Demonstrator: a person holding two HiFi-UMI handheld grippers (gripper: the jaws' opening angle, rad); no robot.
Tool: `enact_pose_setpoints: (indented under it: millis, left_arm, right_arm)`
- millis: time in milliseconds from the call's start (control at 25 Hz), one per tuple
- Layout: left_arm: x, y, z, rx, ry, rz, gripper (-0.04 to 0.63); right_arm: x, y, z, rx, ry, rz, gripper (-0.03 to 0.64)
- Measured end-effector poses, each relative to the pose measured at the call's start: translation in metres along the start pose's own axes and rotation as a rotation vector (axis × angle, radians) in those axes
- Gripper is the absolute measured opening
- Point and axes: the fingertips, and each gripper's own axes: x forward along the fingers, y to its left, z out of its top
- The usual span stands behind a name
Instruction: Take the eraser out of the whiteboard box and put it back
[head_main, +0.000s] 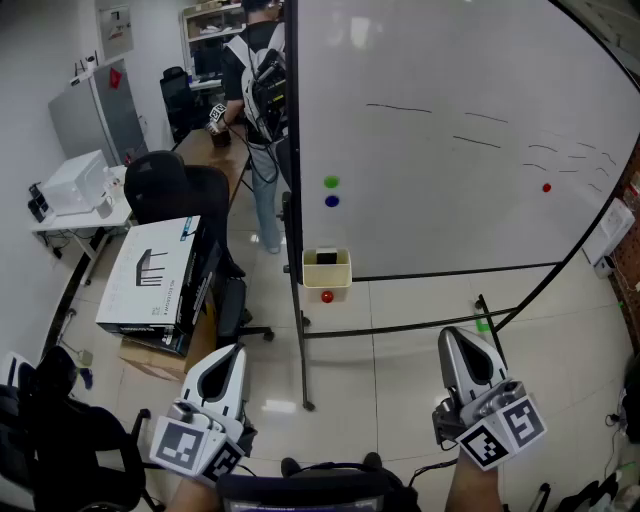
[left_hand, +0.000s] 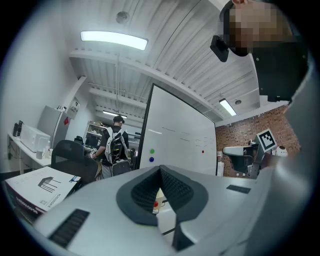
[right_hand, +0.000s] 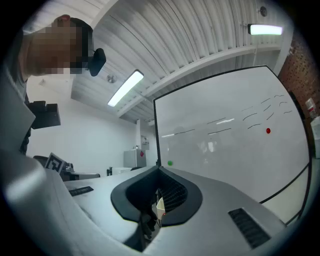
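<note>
My left gripper (head_main: 228, 352) and right gripper (head_main: 452, 336) were closed and empty; the eraser (head_main: 326, 257) seemed light and rigid, best pinched at its top.

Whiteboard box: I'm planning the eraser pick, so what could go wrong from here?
The left gripper and right gripper are both shut and well short of the box; reaching in unopened would likely just shove the eraser. The box hangs small at the whiteboard's corner, so a hard nudge might knock it loose. The stand's foot lies on the floor between, a trip risk.
</note>
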Motion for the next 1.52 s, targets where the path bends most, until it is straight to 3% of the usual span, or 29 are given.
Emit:
enact_pose_setpoints:
  millis: [280,440,720,960,1080,1280,1360,1520]
  left_arm:
    - [0.007,0.034,-0.008,-0.006,0.01,-0.058,0.021]
    - [0.024,0.046,-0.014,-0.015,0.022,-0.047,0.021]
    - [0.079,0.044,-0.009,0.016,0.028,0.009,0.021]
    - [0.123,0.041,-0.008,0.075,0.045,0.072,0.021]
    - [0.143,0.048,-0.013,0.065,0.06,0.082,0.021]
    - [0.159,0.075,-0.02,0.039,0.07,0.044,0.021]
    - [0.162,0.09,-0.018,0.033,0.064,0.019,0.021]
    - [0.161,0.126,-0.017,0.032,0.075,-0.01,0.021]
  right_arm:
    - [0.032,0.02,-0.02,-0.006,0.011,-0.05,0.018]
    - [0.057,0.017,-0.025,-0.004,0.024,-0.02,0.018]
    - [0.098,-0.037,-0.027,0.019,0.027,0.015,0.018]
    - [0.131,-0.075,-0.045,0.039,0.104,0.09,0.02]
    - [0.154,-0.083,-0.056,0.028,0.126,0.11,0.02]
    - [0.195,-0.075,-0.08,0.038,0.166,0.075,0.022]
    - [0.212,-0.068,-0.092,0.05,0.19,0.049,0.087]
    - [0.244,-0.051,-0.114,0.048,0.236,-0.005,0.096]
